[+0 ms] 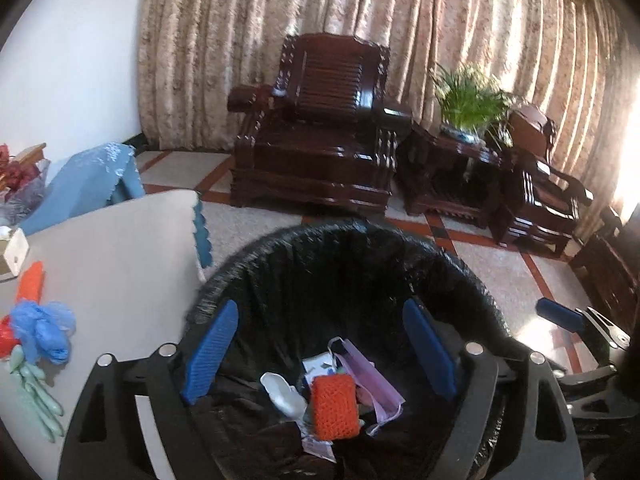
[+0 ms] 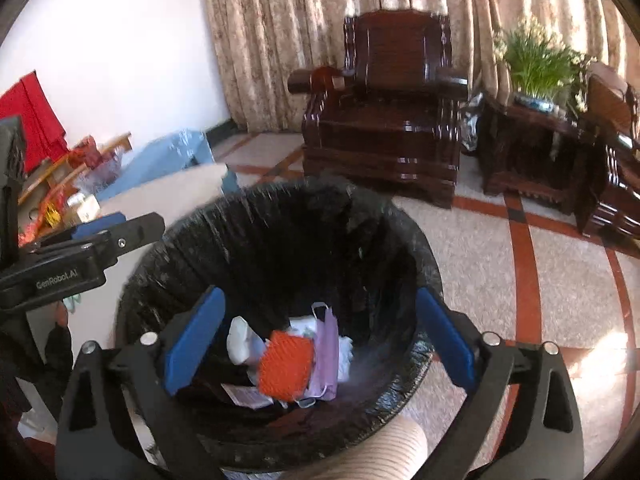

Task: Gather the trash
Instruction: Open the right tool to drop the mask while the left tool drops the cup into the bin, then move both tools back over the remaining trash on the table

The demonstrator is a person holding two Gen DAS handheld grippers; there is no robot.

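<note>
Inside black-lined bin [image 2: 280, 232], orange mesh scrap [image 2: 285, 366], purple mask [image 2: 326, 354]

Bin liner [image 1: 340, 264]: thin black plastic, crinkled, glossy. Orange sponge [image 1: 334, 406]: coarse netted weave. Armchair [image 1: 320, 128]: dark polished wood. Curtain [image 1: 400, 20]: heavy patterned cloth. Floor [image 2: 480, 264]: speckled smooth stone. Surface [image 1: 116, 248]: matt.
</note>
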